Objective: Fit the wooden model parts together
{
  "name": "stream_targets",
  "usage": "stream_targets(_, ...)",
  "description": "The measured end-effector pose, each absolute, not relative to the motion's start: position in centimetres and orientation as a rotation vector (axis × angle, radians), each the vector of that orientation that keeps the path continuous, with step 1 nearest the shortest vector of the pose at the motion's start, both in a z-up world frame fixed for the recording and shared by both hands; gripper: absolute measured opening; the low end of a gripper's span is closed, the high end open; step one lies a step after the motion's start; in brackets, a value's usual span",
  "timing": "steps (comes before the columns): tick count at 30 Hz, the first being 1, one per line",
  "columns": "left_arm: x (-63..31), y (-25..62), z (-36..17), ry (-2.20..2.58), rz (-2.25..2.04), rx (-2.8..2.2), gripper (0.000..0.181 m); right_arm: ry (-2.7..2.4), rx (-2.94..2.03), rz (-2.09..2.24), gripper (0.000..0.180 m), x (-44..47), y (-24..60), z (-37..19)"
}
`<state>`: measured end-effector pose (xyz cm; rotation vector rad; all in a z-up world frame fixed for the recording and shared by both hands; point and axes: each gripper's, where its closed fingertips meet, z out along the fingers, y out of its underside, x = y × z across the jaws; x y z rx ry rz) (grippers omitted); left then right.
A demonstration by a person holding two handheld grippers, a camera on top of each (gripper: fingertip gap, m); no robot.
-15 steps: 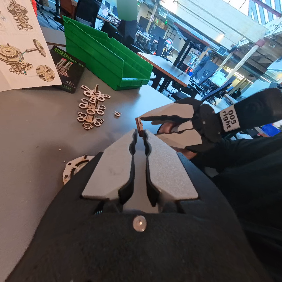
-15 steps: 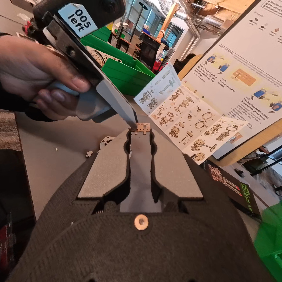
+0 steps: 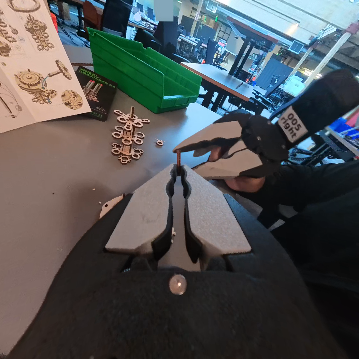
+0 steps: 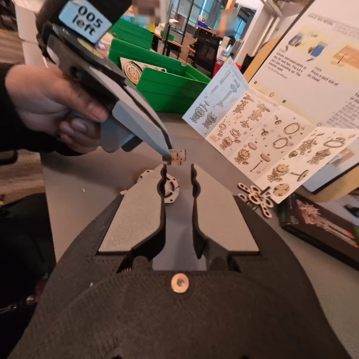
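Note:
My left gripper is shut on a small flat wooden piece, which stands on edge out of its tips. The right wrist view shows the same piece, notched and pale, pinched at one end by the left gripper. My right gripper is open, with the piece just beyond its tips. In the left wrist view one right gripper fingertip rests at the piece's top edge. A wooden tower of ringed layers on a peg stands on the grey table. A round wooden part lies under the grippers.
A green bin stands at the back and holds a wooden sheet. A folded instruction sheet leans on a board beside a black box. A tiny loose wooden piece lies near the tower.
The piece sat between my right gripper's tips; now it is out beyond them, held by the left gripper alone. The tower and round part have not moved.

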<state>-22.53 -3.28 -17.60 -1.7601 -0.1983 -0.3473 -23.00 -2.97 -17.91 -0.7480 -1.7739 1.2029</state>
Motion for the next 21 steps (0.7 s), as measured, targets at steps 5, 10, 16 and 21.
stream_targets(5, -22.3, -3.6, -17.2, -0.127, -0.299, -1.723, 0.0, -1.841, -0.8, 1.565, 0.021, -22.3, -4.1, -17.5)
stream_targets(10, -21.7, -4.0, -16.5, -0.055, -0.301, -1.64, 0.0, -1.832, -0.888, 1.872, 0.002, -22.0, -4.1, -16.6)
stream_targets(16, -21.1, -3.6, -17.4, -0.045, -0.322, -1.678, 0.001, -1.821, -0.926, 1.994, 0.0, -21.9, -3.9, -16.2)
stream_targets(21, -20.7, -3.4, -18.0, -0.025, -0.306, -1.721, 0.0, -1.846, -0.879, 1.943, 0.0, -21.8, -4.5, -16.4)
